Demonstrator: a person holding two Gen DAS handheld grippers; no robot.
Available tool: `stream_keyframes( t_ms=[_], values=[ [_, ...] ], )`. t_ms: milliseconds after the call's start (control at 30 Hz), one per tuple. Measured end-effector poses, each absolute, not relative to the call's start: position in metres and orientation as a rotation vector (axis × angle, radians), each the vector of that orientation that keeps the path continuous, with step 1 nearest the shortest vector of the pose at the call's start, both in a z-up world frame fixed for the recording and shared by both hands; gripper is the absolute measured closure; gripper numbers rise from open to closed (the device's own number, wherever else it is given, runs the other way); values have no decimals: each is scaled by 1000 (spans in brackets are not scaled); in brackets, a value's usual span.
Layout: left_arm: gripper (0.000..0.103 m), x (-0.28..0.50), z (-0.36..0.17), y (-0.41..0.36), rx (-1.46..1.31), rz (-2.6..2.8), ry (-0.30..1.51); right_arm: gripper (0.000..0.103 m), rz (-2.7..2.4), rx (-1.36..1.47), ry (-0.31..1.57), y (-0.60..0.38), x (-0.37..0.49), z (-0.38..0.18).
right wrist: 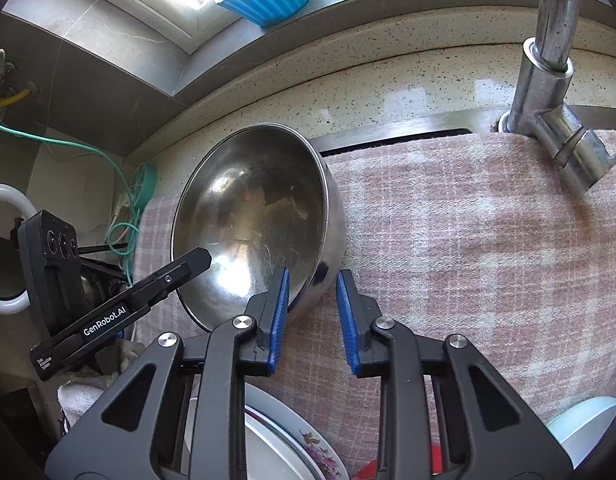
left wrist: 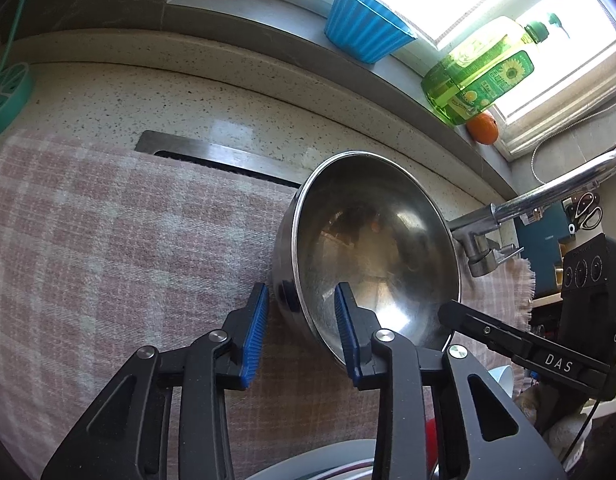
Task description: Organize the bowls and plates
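Observation:
A stainless steel bowl [left wrist: 371, 248] is tilted above the pink checked cloth [left wrist: 108, 240]; it also shows in the right wrist view [right wrist: 256, 224]. My left gripper [left wrist: 302, 330] is open, its blue pads straddling the bowl's near rim, one inside and one outside. My right gripper [right wrist: 311, 316] is open too and straddles the opposite rim the same way. Each gripper shows in the other's view. A white plate with a flower pattern [right wrist: 304, 444] lies below the right gripper.
A chrome tap [right wrist: 547, 80] stands at the cloth's back right. A blue fluted cup [left wrist: 363, 24], a green oil bottle [left wrist: 479, 72] and an orange [left wrist: 483, 128] sit on the window sill. A pale bowl [right wrist: 583, 428] and something red [right wrist: 435, 460] lie near the front.

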State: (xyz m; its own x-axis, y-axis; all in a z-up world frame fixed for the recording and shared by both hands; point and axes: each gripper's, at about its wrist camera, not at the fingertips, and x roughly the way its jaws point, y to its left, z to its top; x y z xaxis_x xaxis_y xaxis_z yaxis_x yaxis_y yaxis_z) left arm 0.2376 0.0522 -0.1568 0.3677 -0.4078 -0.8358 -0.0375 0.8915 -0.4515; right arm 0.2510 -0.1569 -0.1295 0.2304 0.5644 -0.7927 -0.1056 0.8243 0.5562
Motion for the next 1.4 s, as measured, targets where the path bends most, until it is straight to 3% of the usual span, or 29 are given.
stream_keyframes(
  t_ms=[67,1400],
  values=[
    [79,238,-157,51,-419,-246,1177,82,484,417,1264,-153,252,-130],
    [76,178,-140,-2,-329,-357,1175,82,430,377,1247,-209,178,-114]
  ],
)
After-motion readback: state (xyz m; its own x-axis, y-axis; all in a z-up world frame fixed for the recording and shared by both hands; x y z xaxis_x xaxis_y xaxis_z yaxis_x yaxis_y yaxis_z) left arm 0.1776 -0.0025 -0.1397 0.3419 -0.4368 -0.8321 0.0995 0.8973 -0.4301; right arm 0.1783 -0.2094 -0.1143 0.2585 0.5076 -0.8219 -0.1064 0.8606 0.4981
